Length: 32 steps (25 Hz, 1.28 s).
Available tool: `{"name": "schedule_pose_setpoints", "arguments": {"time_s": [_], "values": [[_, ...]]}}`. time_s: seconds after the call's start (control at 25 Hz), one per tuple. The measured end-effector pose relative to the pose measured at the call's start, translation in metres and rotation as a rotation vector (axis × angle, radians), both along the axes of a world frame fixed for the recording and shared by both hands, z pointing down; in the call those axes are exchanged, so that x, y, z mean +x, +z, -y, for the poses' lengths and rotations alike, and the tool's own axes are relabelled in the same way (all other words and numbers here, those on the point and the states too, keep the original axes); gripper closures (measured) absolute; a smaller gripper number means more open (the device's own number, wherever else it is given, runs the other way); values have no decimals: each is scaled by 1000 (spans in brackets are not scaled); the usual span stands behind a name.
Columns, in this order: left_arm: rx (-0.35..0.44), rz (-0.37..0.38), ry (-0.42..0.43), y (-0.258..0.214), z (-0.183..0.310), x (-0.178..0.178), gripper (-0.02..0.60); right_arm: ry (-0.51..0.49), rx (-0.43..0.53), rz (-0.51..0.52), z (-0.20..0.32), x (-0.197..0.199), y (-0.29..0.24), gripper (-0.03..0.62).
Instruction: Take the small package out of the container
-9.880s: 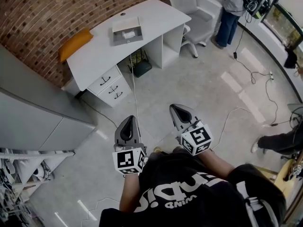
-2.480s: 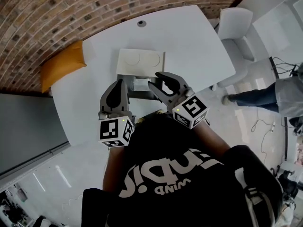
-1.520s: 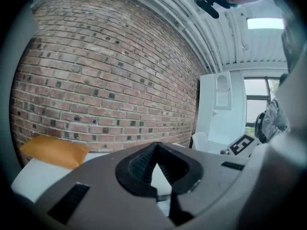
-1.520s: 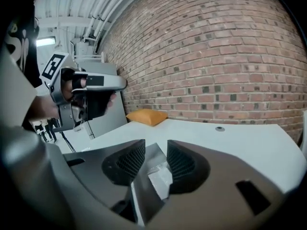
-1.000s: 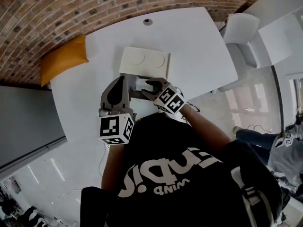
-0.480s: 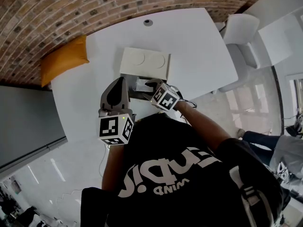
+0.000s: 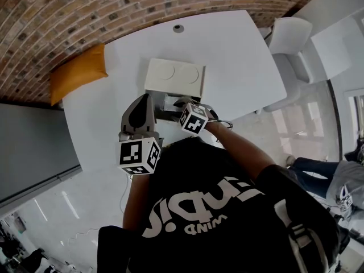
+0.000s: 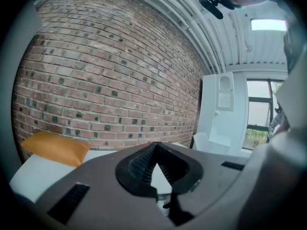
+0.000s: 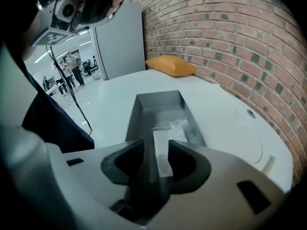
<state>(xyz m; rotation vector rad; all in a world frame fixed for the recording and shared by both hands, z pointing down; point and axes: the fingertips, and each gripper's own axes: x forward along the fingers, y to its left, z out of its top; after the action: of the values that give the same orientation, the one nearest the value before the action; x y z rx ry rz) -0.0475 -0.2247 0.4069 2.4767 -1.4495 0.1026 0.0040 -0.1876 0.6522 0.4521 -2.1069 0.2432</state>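
**A:** Where is the small package (image 9: 169, 128)?

**B:** Inside the grey container (image 9: 160, 102), flat on its floor, clear wrap over something white. The container stands open on the white desk (image 7: 239, 56), at the near edge, right in front of the person.

**A:** And the right gripper (image 9: 156, 147)?

**B:** It tips steeply down over the container's near end. Its claw is released: the jaws have just been opening and stand wide apart. Through the gap in the right gripper view I see the container's left wall and part of the package lower down. The pads press on neither.

**A:** So nothing is grasped.

**B:** Nothing on that side. In the head view, its marker cube covers much of the container.

**A:** The left gripper (image 8: 156, 150)?

**B:** It is held about level, just left of the container, aimed at the far side. Its claw is clenched: the tips meet, with nothing between them.

**A:** Anything else on the desk?

**B:** A flat white board (image 7: 173, 77) with two round marks lies just beyond the container. An orange cushion (image 7: 77, 73) lies at the far left, against the brick wall (image 7: 85, 16).
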Motion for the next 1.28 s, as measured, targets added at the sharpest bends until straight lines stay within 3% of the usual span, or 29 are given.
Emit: {"name": "schedule_pose_setpoints", "arguments": {"time_s": [0.72,1.28], "values": [[-9,-7,-8,2,8,-1,577,-30,-22,-130,5,-3,25,448],[-16,-13,-9,5,21,-4,577,-26,-62,-166,12,-4,36,457]]}}
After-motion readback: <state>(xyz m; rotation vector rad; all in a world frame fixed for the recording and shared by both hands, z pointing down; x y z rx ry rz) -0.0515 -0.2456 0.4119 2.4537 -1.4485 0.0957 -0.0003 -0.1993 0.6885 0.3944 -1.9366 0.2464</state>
